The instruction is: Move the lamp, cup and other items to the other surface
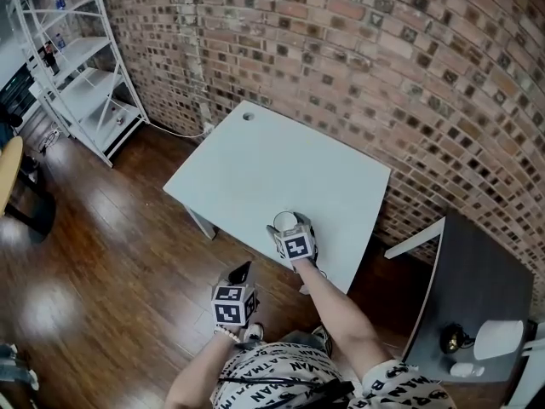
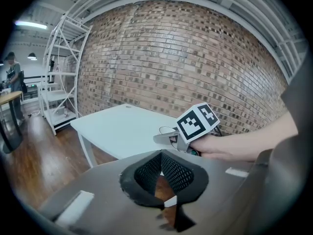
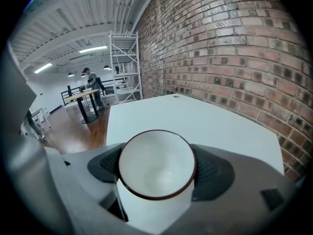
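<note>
left gripper (image 1: 241, 273) hanging closed, empty, over wood floor (image 1: 119, 254) | right gripper (image 1: 286, 225) clamping white cup (image 3: 156, 163), jaws wide on its sides | cup hovering over near edge of pale tabletop (image 1: 281, 160) | brick wall (image 1: 358, 49) standing behind

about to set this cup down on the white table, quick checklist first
1. Cup held: ok, the right gripper has a pad pressed on each side.
2. Cup empty: ok, nothing inside.
3. Cup over white table: ok, near its front edge.
4. Table ahead bare: ok.
5. Left gripper out of the way: ok, shut, empty, over the floor.
6. Gap under cup: cannot tell.
</note>
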